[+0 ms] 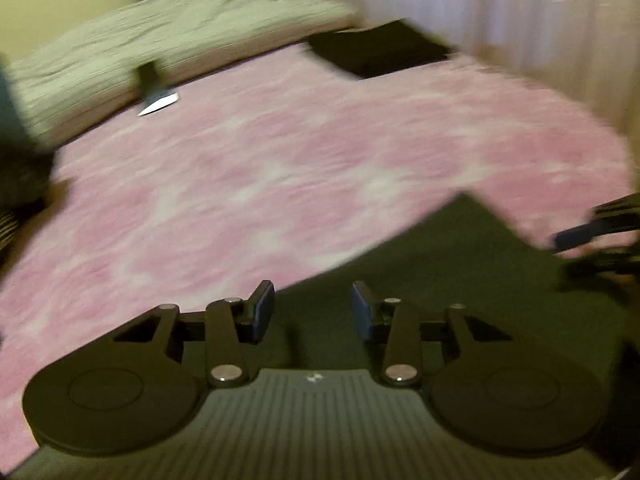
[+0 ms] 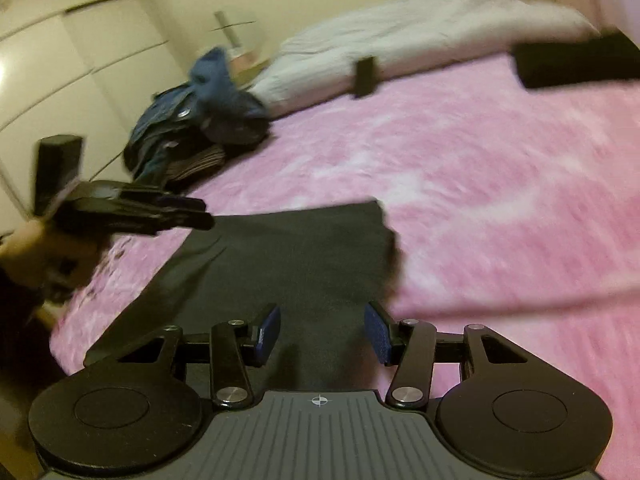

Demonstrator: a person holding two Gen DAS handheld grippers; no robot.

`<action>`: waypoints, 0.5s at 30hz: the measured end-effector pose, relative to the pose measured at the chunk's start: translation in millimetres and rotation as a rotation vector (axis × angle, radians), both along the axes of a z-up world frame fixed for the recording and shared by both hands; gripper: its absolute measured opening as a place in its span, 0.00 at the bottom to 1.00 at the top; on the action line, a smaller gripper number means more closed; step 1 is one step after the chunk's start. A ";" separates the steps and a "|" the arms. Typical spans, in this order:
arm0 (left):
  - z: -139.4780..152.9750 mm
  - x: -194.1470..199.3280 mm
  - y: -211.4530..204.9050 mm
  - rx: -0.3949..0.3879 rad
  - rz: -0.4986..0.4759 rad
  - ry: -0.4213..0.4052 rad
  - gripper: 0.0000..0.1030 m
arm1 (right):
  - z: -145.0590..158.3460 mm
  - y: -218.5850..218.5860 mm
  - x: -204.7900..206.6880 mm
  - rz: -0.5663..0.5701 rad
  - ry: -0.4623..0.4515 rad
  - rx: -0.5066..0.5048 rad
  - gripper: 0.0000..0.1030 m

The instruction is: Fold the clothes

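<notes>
Left gripper (image 1: 313, 309) and right gripper (image 2: 322, 331) both released, hovering over dark folded garment (image 2: 288, 256) on pink blanket (image 2: 480, 184); far left, seemingly jeans-topped clothes pile (image 2: 192, 128).

Dark garment (image 2: 288, 256) flat on pink blanket (image 2: 500, 184); right gripper (image 2: 322, 334) fingers apart.

**Open pink blanket mid-bed, clutter at the edges**

The pink blanket (image 2: 480, 184) lay bare across the middle of the bed, giving both open grippers room to pass. The dark garment (image 2: 288, 256) lay flat beneath the left gripper (image 1: 313, 312) and the right gripper (image 2: 322, 334), neither touching it as far as the blur showed. Obstacles sat at the margins: a heap of clothes (image 2: 196, 120) at 1 side edge, the grey pillow (image 1: 160, 40) along the head, a small dark object (image 1: 152, 80) against it, and a folded black stack (image 1: 380, 50) in the far corner.
</notes>
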State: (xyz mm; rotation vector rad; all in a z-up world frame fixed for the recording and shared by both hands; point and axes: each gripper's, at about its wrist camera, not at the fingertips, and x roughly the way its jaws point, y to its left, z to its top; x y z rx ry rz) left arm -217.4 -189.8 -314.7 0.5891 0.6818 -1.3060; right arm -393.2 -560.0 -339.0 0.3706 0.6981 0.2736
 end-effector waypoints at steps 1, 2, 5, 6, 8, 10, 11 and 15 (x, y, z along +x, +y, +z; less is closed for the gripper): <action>-2.5 -10.9 -8.0 0.009 -0.044 0.021 0.36 | -4.3 -3.0 -5.8 -0.014 0.009 -0.001 0.49; -8.0 -21.3 -16.2 0.029 -0.082 0.029 0.36 | -8.5 -5.9 -11.5 -0.027 0.019 -0.003 0.49; -25.8 -42.4 -29.9 0.079 -0.116 -0.031 0.37 | -6.9 -14.4 -24.6 -0.073 0.021 0.035 0.49; -25.0 -45.5 -28.9 0.074 -0.109 -0.036 0.37 | 0.1 -15.1 -29.5 -0.083 0.003 0.032 0.49; -17.7 -48.4 -23.2 0.050 -0.089 -0.021 0.36 | 13.3 -16.3 -39.5 -0.080 -0.036 0.043 0.49; -9.6 -51.9 -12.5 0.011 -0.077 0.005 0.36 | 23.2 -14.8 -50.3 -0.064 -0.076 0.089 0.49; -6.8 -55.6 -7.0 -0.001 -0.080 0.023 0.36 | 27.3 -13.1 -56.0 -0.053 -0.097 0.112 0.49; -15.6 -73.5 4.1 0.035 -0.101 0.047 0.37 | 21.7 12.5 -72.6 0.049 -0.120 0.107 0.49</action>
